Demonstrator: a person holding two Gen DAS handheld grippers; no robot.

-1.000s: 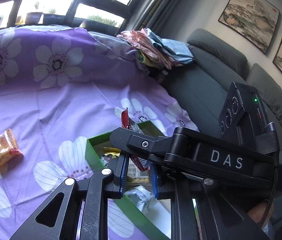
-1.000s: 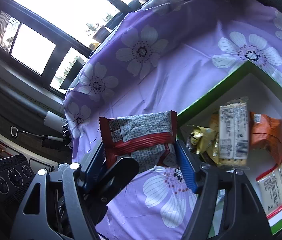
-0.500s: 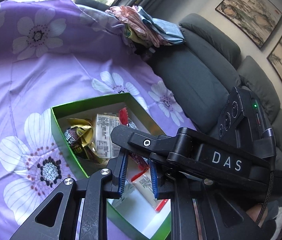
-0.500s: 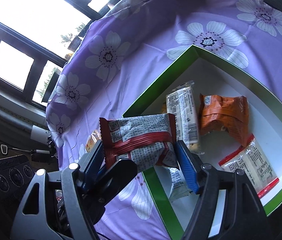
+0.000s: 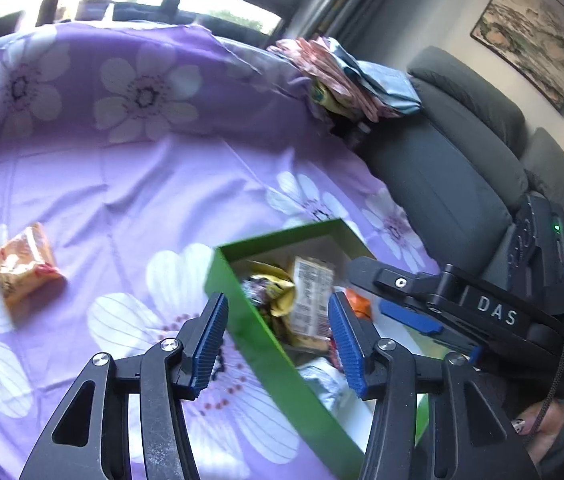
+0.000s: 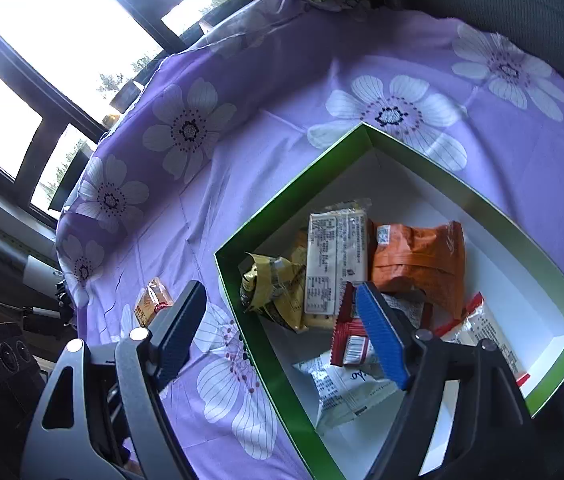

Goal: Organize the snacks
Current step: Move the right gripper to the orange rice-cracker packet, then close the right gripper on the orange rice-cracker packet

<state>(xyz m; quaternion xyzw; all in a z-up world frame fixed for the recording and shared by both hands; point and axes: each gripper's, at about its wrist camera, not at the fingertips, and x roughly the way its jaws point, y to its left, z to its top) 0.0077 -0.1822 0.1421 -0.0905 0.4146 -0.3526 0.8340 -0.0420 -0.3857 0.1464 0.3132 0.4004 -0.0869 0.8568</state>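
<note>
1. Surface: a purple cloth with white flowers (image 5: 130, 184) covers the working surface; what lies under it cannot be told. A grey sofa (image 5: 453, 160) stands at the right of the left wrist view.
2. Green box (image 6: 282, 208), open-topped with a white floor, sits on the cloth at centre right of the right wrist view.
3. Contents of the box: a yellow crumpled packet (image 6: 274, 288) at the left inside corner, a pale upright packet (image 6: 335, 256) touching it, an orange packet (image 6: 421, 256) just right of that, a red packet (image 6: 347, 336) below them, and a white packet (image 6: 341, 388) lower still. The red packet lies partly over the white one.
4. One orange snack (image 5: 22, 264) lies outside the box on the cloth, at the left of the left wrist view, well apart from the box.
5. Left gripper (image 5: 278, 344): fingers apart and opening, nothing clamped; they straddle the box's near wall.
6. Right gripper (image 6: 282, 336): fingers apart and opening, nothing pressed between the pads; the red packet lies just beside the right pad.
7. Folded fabrics (image 5: 345, 76) are stacked at the cloth's far edge.
</note>
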